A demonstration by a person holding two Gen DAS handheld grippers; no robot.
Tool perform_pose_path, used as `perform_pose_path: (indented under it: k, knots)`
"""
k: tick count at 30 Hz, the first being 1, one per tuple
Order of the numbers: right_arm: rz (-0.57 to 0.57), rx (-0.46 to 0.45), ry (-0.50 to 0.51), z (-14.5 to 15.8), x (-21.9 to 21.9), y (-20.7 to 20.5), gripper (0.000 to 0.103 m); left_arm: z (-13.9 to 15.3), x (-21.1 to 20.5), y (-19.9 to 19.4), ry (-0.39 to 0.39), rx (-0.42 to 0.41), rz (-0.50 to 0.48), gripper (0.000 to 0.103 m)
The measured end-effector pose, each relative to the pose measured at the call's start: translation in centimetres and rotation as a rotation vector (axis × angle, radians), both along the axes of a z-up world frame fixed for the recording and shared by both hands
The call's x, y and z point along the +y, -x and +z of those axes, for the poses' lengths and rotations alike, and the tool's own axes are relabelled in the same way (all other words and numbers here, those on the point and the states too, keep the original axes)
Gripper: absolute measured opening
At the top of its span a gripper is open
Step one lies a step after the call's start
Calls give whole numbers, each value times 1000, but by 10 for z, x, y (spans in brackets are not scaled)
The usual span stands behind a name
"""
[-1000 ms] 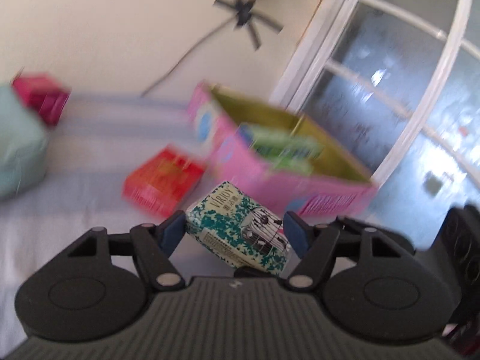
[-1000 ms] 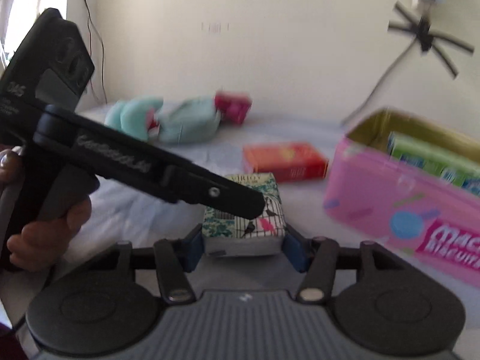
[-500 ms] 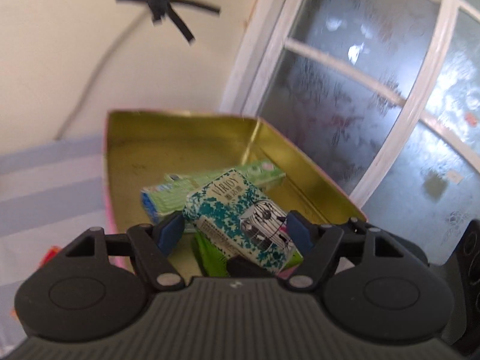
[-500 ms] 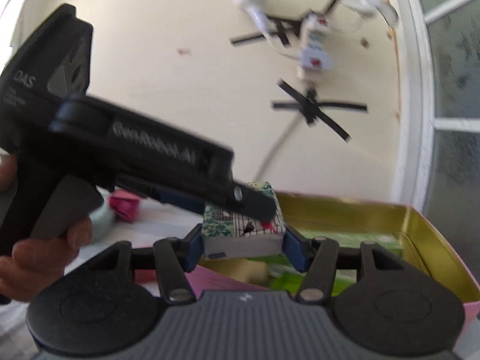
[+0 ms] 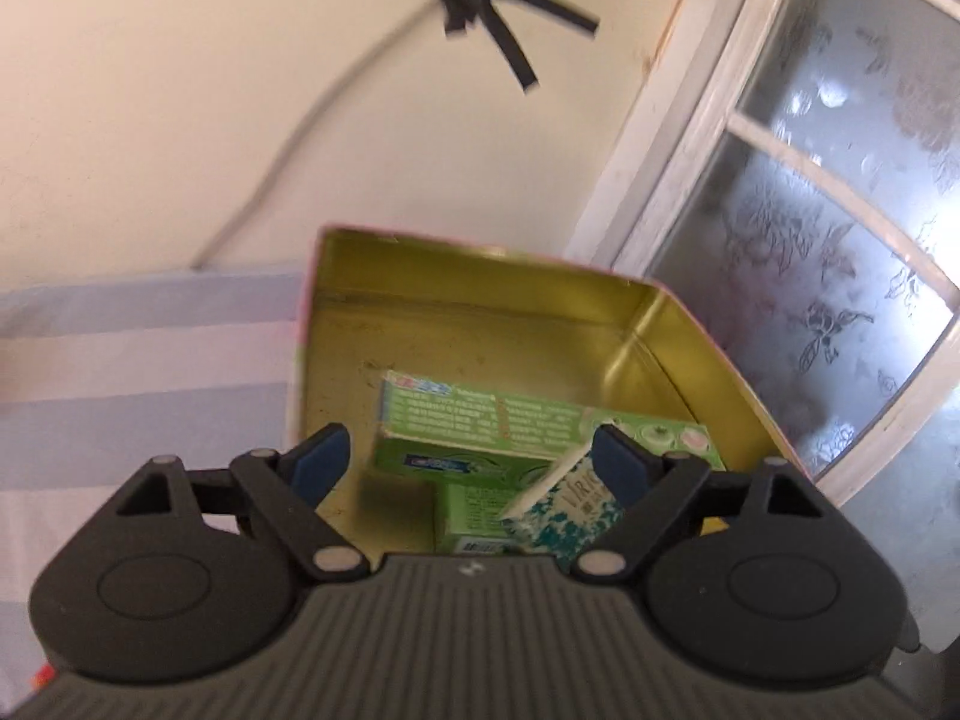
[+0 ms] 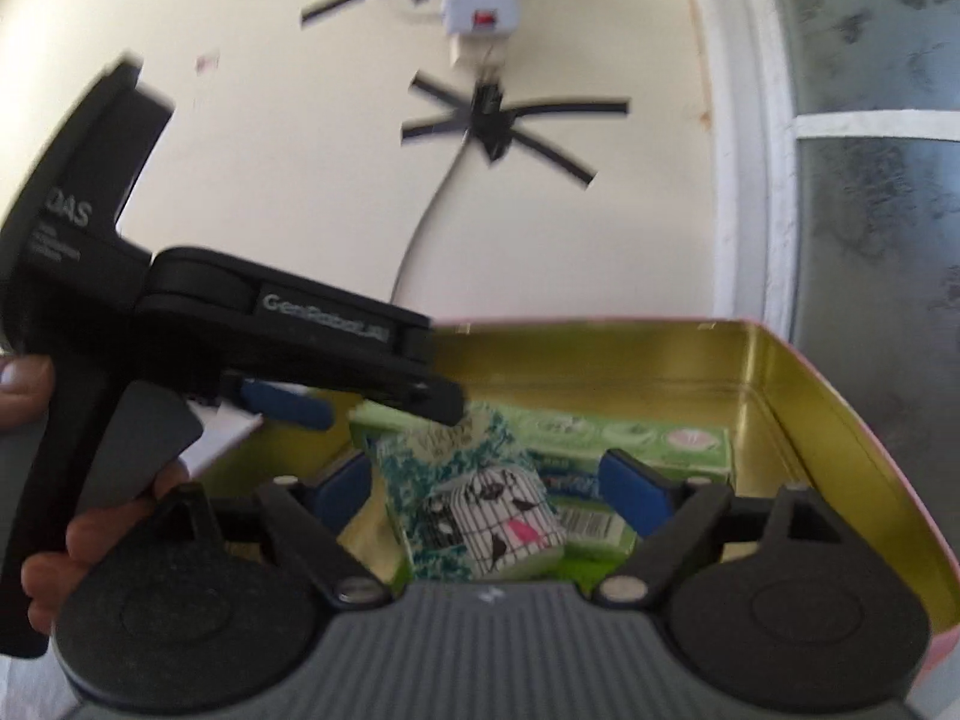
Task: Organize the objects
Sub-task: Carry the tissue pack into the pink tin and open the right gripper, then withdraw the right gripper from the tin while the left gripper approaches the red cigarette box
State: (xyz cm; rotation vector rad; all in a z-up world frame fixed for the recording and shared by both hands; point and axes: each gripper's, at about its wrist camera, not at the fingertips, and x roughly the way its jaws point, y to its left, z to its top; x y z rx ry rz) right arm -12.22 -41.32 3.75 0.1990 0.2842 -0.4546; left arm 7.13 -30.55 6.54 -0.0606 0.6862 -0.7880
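Both wrist views look into an open tin (image 5: 480, 276) with a gold inside and a pink rim, standing on a striped bed sheet (image 5: 144, 348) beside a window (image 5: 840, 210) with frosted panes. Left claw (image 5: 474, 462): its jaws are opening, blue pads spread wide over the tin, neither pressing on anything. Right claw (image 6: 486, 486): its jaws are also opening, pads clear of the small box on both sides. The small box (image 6: 480, 498), printed with teal leaves and a birdcage, lies tilted inside the tin, released, resting on green cartons (image 5: 510, 420) that lie along the tin's floor. In the left wrist view only a corner of the small box shows, just beside the right-hand pad. In the right wrist view the left claw reaches in from the left, held by a hand (image 6: 36, 540) at its grip. A cable (image 5: 288, 138) is taped to the wall with black strips above the tin.
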Motion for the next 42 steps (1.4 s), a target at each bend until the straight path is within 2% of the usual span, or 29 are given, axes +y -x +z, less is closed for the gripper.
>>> perform_pose_path:
  k: [5, 8, 13, 21, 28, 33, 42]
  knots:
    - [-56, -137, 70, 6, 27, 19, 91, 8, 41, 34, -34, -164, 80, 90]
    - [-72, -172, 88, 11, 34, 21, 91, 8, 66, 51, -46, -209, 124, 95]
    - [-52, -217, 53, 16, 52, 25, 91, 5, 90, 60, -108, -272, 193, 95]
    - [0, -223, 62, 12, 96, 19, 93, -13, 137, 57, -144, -241, 263, 95]
    - [51, -222, 90, 5, 128, 19, 94, -30, 161, 50, -167, -209, 306, 95]
    - [40, -211, 114, -4, 137, 14, 94, -44, 168, 47, -188, -208, 329, 95]
    - [25, -223, 59, -5, 129, 14, 95, -56, 171, 40, -182, -197, 349, 95]
